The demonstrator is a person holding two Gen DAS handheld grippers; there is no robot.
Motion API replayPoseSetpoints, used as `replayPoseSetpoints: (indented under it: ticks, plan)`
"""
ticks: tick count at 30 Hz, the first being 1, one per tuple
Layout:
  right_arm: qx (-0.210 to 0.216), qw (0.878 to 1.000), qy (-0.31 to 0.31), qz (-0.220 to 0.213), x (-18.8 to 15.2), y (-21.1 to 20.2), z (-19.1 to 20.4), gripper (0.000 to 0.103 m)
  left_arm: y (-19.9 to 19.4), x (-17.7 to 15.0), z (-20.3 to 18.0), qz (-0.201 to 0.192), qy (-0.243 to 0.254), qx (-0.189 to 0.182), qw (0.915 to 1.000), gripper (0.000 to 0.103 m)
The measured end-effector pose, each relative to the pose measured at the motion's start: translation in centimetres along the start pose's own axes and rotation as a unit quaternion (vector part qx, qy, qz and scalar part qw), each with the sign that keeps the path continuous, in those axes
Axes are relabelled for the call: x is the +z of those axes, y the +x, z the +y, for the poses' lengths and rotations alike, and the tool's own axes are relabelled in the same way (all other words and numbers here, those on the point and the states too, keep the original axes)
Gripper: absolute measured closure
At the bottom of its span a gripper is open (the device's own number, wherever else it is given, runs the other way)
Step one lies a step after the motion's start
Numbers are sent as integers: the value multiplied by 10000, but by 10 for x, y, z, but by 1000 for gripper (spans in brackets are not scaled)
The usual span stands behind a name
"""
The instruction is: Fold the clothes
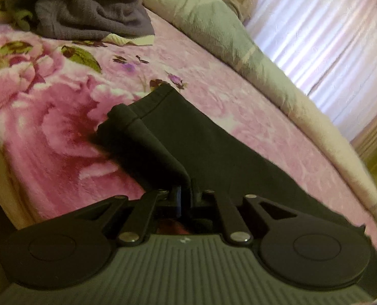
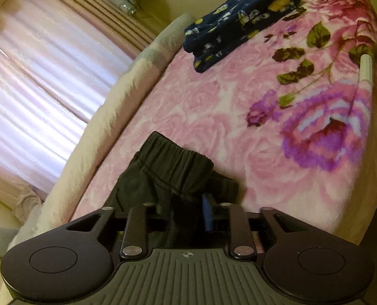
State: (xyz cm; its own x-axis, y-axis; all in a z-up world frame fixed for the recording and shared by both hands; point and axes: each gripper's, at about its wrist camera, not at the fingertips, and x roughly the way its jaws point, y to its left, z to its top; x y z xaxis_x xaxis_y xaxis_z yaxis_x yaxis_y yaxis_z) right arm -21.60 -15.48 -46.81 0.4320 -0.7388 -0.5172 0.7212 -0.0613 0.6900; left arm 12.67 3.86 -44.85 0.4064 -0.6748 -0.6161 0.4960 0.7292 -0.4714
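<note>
Black trousers lie across the pink floral blanket (image 1: 48,132). In the left wrist view a leg of the trousers (image 1: 178,132) ends in a hemmed cuff, and a raised fold of it runs down into my left gripper (image 1: 187,194), whose jaws are shut on the cloth. In the right wrist view the elastic waistband (image 2: 173,157) is bunched up in front of my right gripper (image 2: 183,211). Cloth lies between its jaws, but the blue pad (image 2: 206,212) of the right finger shows bare, so the jaws stand open.
A crumpled purple-grey garment (image 1: 81,7) lies at the far end of the bed. A navy patterned garment (image 2: 239,23) lies at the other far end. A rolled pale quilt (image 1: 239,50) lines the bed's window side, with bright curtains (image 2: 35,81) behind. A white rod (image 2: 365,70) sits near the bed's edge.
</note>
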Motion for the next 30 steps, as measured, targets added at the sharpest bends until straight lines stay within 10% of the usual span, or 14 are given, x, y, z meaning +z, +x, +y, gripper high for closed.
replayPoseSetpoints:
  ticks: [2, 7, 14, 22, 25, 30]
  plan:
    - [-203, 9997, -56, -120, 6, -10, 2, 40, -9, 6, -1, 142, 59, 87, 9998, 90]
    - [-366, 9977, -499, -276, 27, -28, 11, 40, -34, 16, -18, 606, 515, 284, 9964, 87]
    - [198, 9874, -1566, 75, 63, 13, 55, 40, -4, 24, -119, 1019, 1348, -1019, 9803, 85]
    - [541, 9800, -1632, 1001, 96, 118, 61, 40, 100, -16, -288, 1980, 1921, -2700, 9225, 82]
    - [867, 9740, -1529, 1427, 99, 135, 56, 71, 127, -32, -334, 2317, 2006, -3111, 8996, 76]
    - [1151, 9665, -1376, 1834, 109, 146, 38, 74, 164, -55, -381, 2736, 2142, -3412, 8734, 70]
